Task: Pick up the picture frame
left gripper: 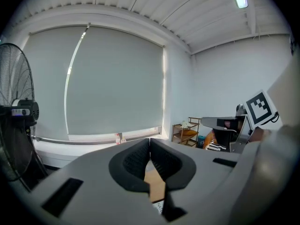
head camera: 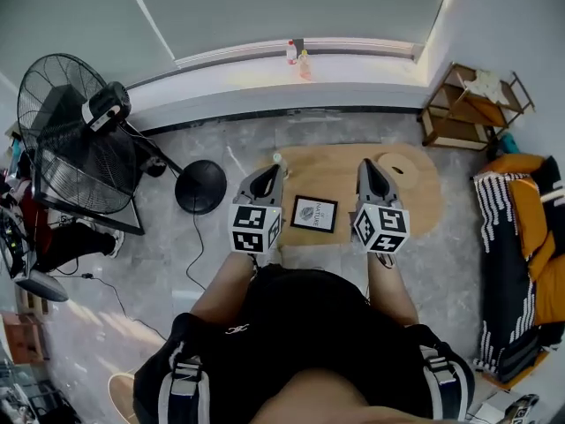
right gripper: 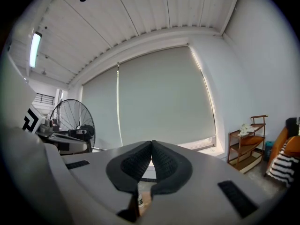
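A small black picture frame (head camera: 314,213) with a white mat lies flat on the low wooden table (head camera: 415,197), near its front edge. My left gripper (head camera: 269,171) hovers just left of the frame and my right gripper (head camera: 365,166) just right of it, both pointing away from me with jaws shut and nothing between them. Through the left gripper (left gripper: 150,144) jaws' gap a strip of table and a corner of the picture frame (left gripper: 158,206) show. The right gripper (right gripper: 151,146) faces the window blind.
A large black standing fan (head camera: 75,135) and its round base (head camera: 200,186) stand at the left. Two bottles (head camera: 297,56) sit on the window sill. A wooden shelf (head camera: 468,104) is at the back right, a striped and orange seat (head camera: 521,237) on the right. A small bottle (head camera: 277,160) stands on the table.
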A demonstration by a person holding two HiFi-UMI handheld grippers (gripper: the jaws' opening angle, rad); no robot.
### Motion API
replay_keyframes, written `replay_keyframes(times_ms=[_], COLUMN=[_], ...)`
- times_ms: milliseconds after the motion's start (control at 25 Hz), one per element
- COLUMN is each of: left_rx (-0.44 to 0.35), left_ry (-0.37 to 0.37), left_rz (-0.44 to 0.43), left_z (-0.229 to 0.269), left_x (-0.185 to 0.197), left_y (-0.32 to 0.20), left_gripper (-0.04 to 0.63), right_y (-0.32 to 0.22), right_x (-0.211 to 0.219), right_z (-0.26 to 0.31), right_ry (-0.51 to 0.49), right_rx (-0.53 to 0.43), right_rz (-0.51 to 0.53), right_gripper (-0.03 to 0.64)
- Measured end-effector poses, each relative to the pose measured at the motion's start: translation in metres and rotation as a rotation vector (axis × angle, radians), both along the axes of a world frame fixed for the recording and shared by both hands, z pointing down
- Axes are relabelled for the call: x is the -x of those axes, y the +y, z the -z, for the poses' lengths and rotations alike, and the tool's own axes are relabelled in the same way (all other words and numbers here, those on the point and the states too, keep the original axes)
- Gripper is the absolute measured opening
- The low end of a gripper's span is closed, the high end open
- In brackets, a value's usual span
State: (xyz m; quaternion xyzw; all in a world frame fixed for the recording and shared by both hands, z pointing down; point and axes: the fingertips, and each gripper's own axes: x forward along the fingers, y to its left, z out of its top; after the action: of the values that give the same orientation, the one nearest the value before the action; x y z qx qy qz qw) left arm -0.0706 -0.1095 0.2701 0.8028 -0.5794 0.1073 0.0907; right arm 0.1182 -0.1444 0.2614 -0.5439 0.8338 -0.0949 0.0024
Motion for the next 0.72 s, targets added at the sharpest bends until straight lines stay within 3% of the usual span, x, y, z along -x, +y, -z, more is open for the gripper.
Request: replay_keyframes(times_ms=[440, 640, 680, 720], left_rx=[0.044, 0.140, 0.164, 0.191], left_ry=[0.022, -0.003, -0.006, -0.008], left_rz=[-0.080, -0.116, -0.130, -0.145], left_z=[-0.016, -0.054, -0.063, -0.074], left_x=[0.033, 0.026, 0.025, 0.026], left_y=[-0.051, -0.062, -0.063, -0.064], left_gripper=[0.021, 0.026, 0.036, 0.087], right_y=[-0.031, -0.034, -0.035, -0.037], right_x=[0.019, 0.006, 0.004, 0.004], right_z=[-0.015, -0.041, -0.047, -0.055], right_ry=[0.051, 0.083, 0.088, 0.094], right_rx=[0.046, 0.103, 0.113, 0.128], right_rz=[-0.099, -0.152, -0.170, -0.183], right_gripper=[0.017, 0.018, 0.018, 0.023])
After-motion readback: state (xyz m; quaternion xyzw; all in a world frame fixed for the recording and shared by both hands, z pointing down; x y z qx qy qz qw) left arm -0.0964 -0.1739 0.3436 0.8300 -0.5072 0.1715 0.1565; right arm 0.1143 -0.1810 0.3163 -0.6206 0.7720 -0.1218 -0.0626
